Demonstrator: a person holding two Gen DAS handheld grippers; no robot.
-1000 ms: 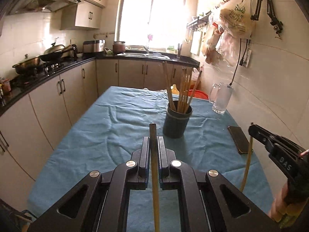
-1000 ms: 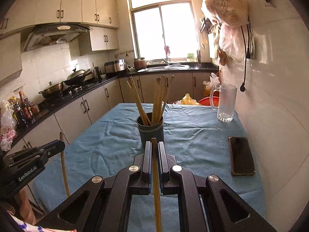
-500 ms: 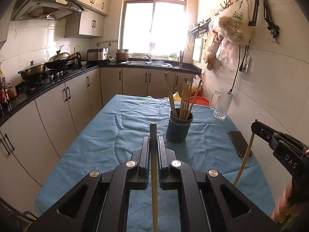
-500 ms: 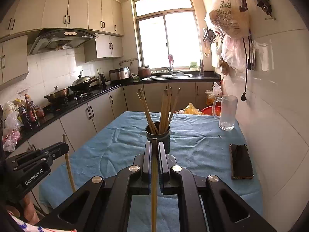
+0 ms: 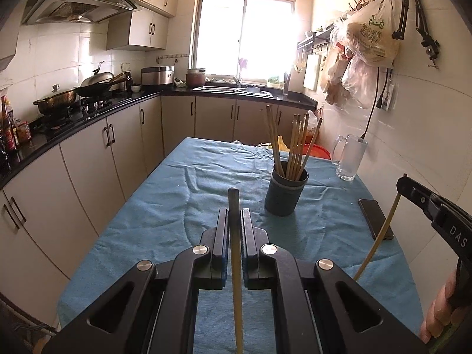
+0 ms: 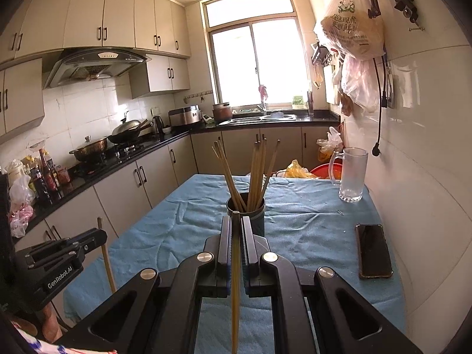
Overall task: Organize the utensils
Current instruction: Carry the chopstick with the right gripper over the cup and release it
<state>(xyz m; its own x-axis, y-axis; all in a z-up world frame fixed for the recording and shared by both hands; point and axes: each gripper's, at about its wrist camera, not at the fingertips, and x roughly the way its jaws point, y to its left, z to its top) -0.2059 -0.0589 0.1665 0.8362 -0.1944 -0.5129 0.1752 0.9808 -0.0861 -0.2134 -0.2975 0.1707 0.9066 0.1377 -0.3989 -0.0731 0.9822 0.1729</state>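
Note:
A dark round holder (image 5: 284,194) with several wooden chopsticks (image 5: 295,144) stands upright on the blue tablecloth (image 5: 183,206). My left gripper (image 5: 235,215) is shut on one chopstick (image 5: 236,265), a short way before the holder and left of it. At the right edge of that view, my right gripper (image 5: 404,184) holds another chopstick (image 5: 380,236) that hangs slanted. In the right wrist view, my right gripper (image 6: 235,221) is shut on its chopstick (image 6: 235,280), with the holder (image 6: 259,218) straight ahead. My left gripper (image 6: 97,234) shows at the left with its chopstick (image 6: 106,253).
A black phone (image 6: 373,250) lies on the cloth near the right wall. A glass mug (image 6: 351,174) stands at the far right corner, with a red basin (image 6: 324,171) behind. Cabinets and a black counter (image 5: 88,112) run along the left. Bags hang on the wall (image 5: 368,35).
Both views have pulled back and tilted up slightly, so the holder looks a little farther off. Each gripper still holds its chopstick.

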